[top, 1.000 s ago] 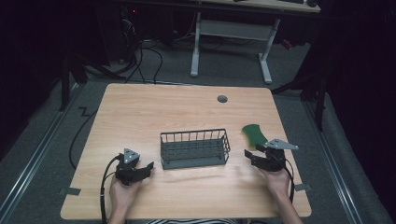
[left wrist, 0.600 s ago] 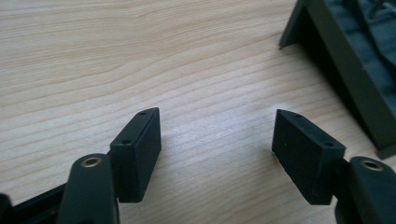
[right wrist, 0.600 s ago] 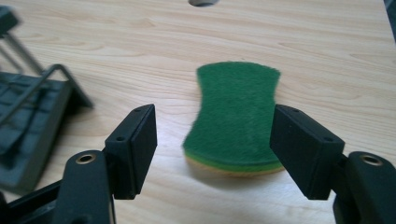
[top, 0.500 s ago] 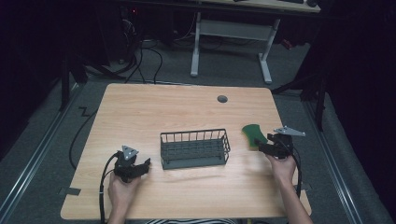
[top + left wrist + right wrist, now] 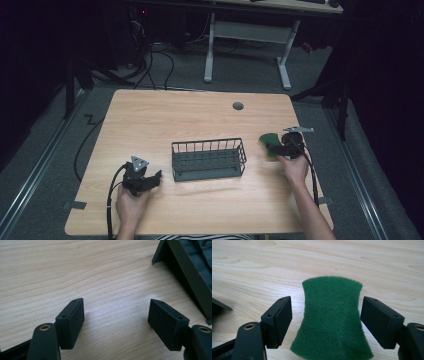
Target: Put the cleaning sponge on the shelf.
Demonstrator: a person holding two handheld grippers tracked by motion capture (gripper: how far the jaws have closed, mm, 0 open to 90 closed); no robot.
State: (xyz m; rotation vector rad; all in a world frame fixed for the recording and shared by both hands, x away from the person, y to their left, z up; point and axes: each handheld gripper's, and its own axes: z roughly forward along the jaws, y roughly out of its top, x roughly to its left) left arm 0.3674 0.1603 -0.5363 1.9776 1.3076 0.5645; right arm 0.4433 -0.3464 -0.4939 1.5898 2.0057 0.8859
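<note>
A green scouring pad (image 5: 268, 142) (image 5: 332, 317) lies flat on the wooden table (image 5: 150, 120), to the right of a dark wire basket (image 5: 208, 160). My right gripper (image 5: 272, 148) (image 5: 326, 321) is open, its jaws have just been opening, and they stand on either side of the pad with gaps to its edges. My left gripper (image 5: 154, 179) (image 5: 116, 319) rests near the table's front left, open over bare wood, its jaws having widened a little. The basket's corner (image 5: 185, 267) sits just right of it.
A round cable hole (image 5: 238, 106) is set in the table near its far edge. A white desk frame (image 5: 247, 45) stands beyond the table on the floor. Cables trail off the table's left side (image 5: 85, 145).
My right hand has moved toward the far right, bringing its gripper up to the green pad. The left hand has stayed where it was.
</note>
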